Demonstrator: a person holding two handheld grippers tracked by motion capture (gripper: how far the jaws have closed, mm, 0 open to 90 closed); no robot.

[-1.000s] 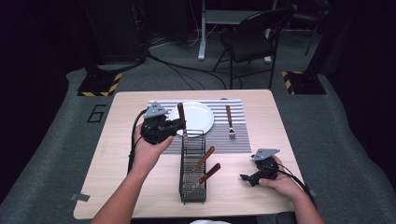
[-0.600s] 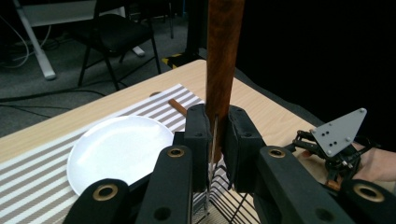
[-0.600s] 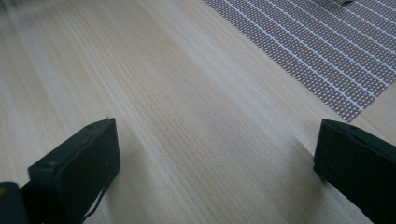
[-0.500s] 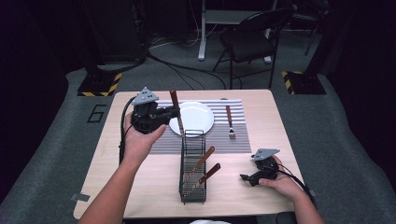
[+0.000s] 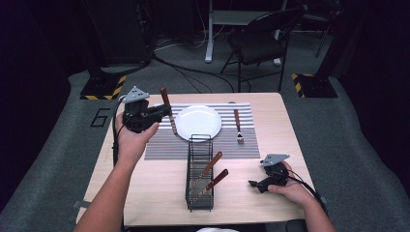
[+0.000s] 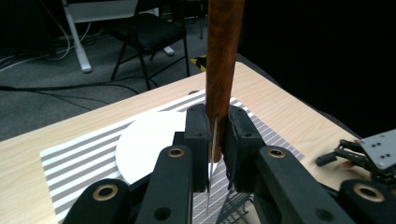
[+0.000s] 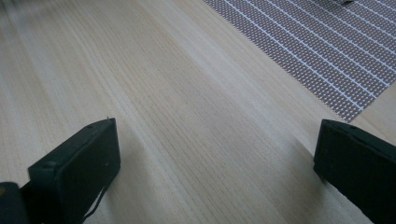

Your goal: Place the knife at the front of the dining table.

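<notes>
Room: dark, with grey floor, cables and a black chair (image 5: 261, 36) beyond the wooden worktop (image 5: 290, 125).
Mat: a striped placemat (image 5: 203, 145) lay on the far half of the worktop, carrying a white plate (image 5: 198, 122) and, to its right, a fork (image 5: 238, 126) with a wooden handle.
Rack: a black wire basket (image 5: 199, 171) stood on the near middle of the worktop, its far end overlapping the mat's near edge, with 2 wooden-handled pieces of cutlery (image 5: 212, 174) leaning inside it.
Left tool (image 5: 167, 112): raised above the worktop's left side, just left of the plate, jaws clamped on a knife (image 5: 167, 110); the brown handle pointed up and the blade hung down between the jaws, as the left gripper view confirmed (image 6: 215, 140).
Right tool (image 5: 255, 183): resting low at the near right of the worktop, right of the basket, in the person's hand; its jaws stood wide apart with nothing between them, over bare wood near a corner of the mat (image 7: 327, 51).
</notes>
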